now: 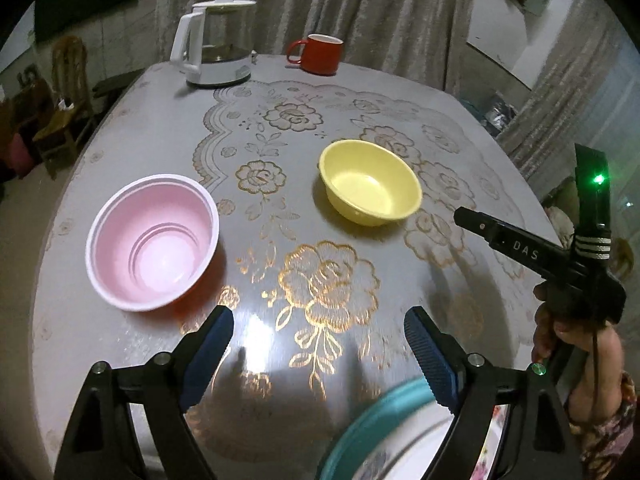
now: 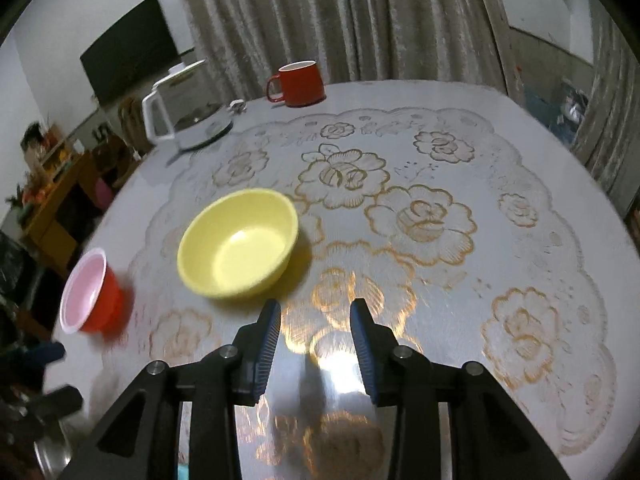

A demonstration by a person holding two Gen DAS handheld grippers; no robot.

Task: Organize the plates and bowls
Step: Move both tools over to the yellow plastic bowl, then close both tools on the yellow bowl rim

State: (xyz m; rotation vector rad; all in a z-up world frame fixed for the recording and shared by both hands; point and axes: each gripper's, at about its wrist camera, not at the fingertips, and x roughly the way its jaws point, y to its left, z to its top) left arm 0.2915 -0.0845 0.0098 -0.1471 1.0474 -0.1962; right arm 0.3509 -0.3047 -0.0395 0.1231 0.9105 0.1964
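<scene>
The left gripper [image 1: 318, 344] hangs with jaws spread wide and empty above the desk [image 1: 256, 248], a teal-rimmed plate [image 1: 360, 432] just beneath its right finger. The right gripper [image 2: 316, 332] stands narrowly parted, holding nothing, angled down over the desk. Just beyond it sits the yellow bowl [image 2: 240, 244]; the pink bowl [image 1: 154, 242] lies ahead-left of the left gripper. Farther off stand a red mug [image 1: 320, 54] and kettle [image 1: 216, 52].

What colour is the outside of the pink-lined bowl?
Red-orange outside on the pink-lined bowl, clearest in the right wrist view.
</scene>
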